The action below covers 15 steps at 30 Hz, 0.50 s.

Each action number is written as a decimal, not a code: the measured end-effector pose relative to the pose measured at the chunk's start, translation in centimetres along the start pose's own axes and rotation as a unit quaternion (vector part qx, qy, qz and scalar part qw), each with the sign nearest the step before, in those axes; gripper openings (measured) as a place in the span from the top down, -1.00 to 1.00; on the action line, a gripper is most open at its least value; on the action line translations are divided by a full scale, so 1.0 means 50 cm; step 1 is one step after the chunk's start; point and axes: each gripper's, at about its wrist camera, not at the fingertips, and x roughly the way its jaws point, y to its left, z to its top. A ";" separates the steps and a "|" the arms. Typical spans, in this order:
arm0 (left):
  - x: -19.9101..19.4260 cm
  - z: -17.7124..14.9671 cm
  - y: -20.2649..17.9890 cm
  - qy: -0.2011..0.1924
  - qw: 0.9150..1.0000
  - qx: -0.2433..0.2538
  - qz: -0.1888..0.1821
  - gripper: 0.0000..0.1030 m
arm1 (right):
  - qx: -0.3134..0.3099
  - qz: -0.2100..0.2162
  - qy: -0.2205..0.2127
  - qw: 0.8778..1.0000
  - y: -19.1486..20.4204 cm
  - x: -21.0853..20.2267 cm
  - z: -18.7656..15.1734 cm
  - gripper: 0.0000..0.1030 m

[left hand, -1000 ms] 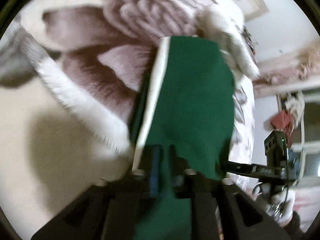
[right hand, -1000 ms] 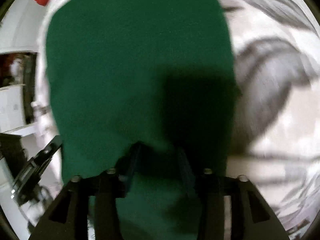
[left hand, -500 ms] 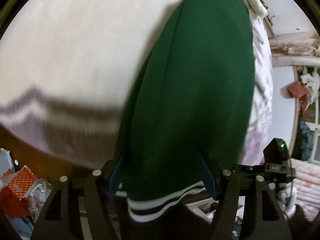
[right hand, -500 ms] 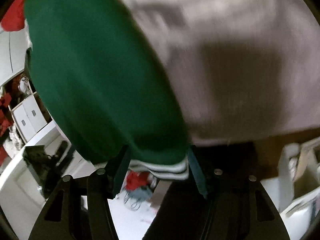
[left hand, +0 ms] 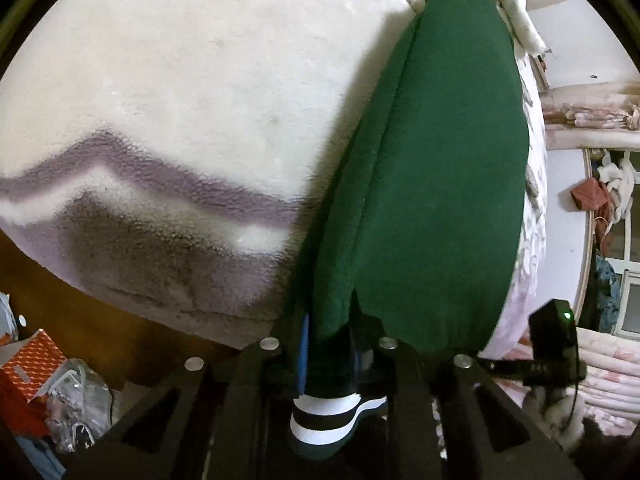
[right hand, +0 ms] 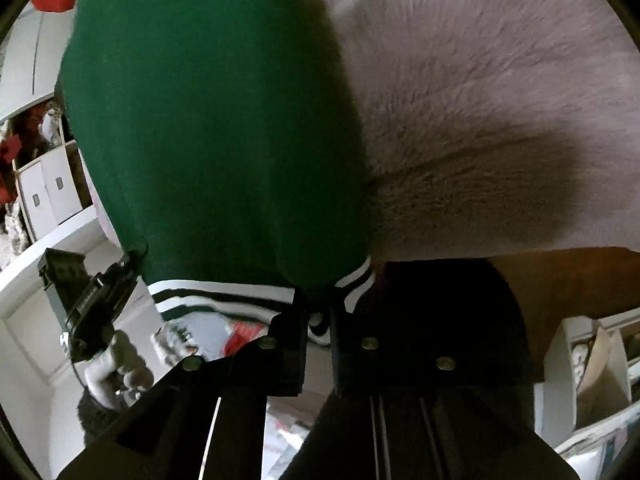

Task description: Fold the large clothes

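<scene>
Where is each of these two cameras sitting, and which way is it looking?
Left wrist view: on the left gripper, looking down its fingers at the dark green fleece garment on a cream plush blanket; jaws closing on the garment's striped hem.
Right wrist view: on the right gripper, jaws closing on the same hem; the other gripper and gloved hand show.
Shared: garment, blanket.

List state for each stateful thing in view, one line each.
Green garment: folded lengthwise, lying on the blanket, striped hem past the bed edge.
Striped hem: bunched between the left pads.
Left hand-held gripper: closing, pads pinching the hem.
Right hand-held gripper: closing, pinching the hem's other corner.
Fleece blanket: spread flat over the bed.
</scene>
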 end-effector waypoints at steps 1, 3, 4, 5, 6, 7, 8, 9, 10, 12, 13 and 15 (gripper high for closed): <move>-0.009 0.001 -0.007 0.004 1.000 0.001 -0.009 0.49 | 0.006 0.008 0.006 1.000 -0.008 -0.004 0.005 0.62; -0.031 -0.007 -0.012 -0.012 1.000 0.013 -0.009 -0.05 | 0.001 0.041 0.005 0.999 -0.021 -0.028 0.006 0.30; -0.032 -0.012 -0.010 -0.018 1.000 0.016 -0.019 -0.17 | -0.006 0.043 -0.001 0.999 -0.033 -0.031 -0.003 -0.14; -0.026 -0.014 -0.005 -0.018 0.999 0.009 -0.037 -0.24 | -0.015 0.052 -0.009 0.999 -0.042 -0.034 0.000 -0.24; -0.006 -0.014 0.002 -0.011 0.998 -0.002 -0.055 -0.24 | -0.017 0.065 -0.007 0.998 -0.050 -0.027 0.003 -0.24; 0.015 -0.013 0.004 -0.002 0.998 -0.008 -0.064 -0.24 | -0.013 0.082 -0.001 0.997 -0.061 -0.018 0.013 -0.24; 0.033 -0.011 0.008 0.004 0.998 -0.006 -0.065 -0.24 | -0.010 0.106 0.003 0.994 -0.069 0.001 0.027 -0.25; 0.043 -0.009 0.007 0.003 0.998 -0.001 -0.059 -0.25 | -0.012 0.127 0.005 0.992 -0.074 0.015 0.045 -0.25; 0.060 -0.003 0.002 0.002 0.999 0.010 -0.052 -0.25 | -0.017 0.150 0.009 0.989 -0.074 0.034 0.051 -0.25; 0.079 0.005 0.001 0.002 0.998 0.007 -0.064 -0.37 | -0.027 0.168 0.006 0.985 -0.052 0.064 0.066 -0.30; 0.083 0.007 -0.004 -0.003 0.998 0.002 -0.065 -0.37 | -0.038 0.173 0.008 0.984 -0.039 0.085 0.064 -0.34; 0.079 0.003 -0.011 -0.013 0.998 0.008 -0.060 -0.37 | -0.048 0.185 0.011 0.981 -0.016 0.116 0.060 -0.34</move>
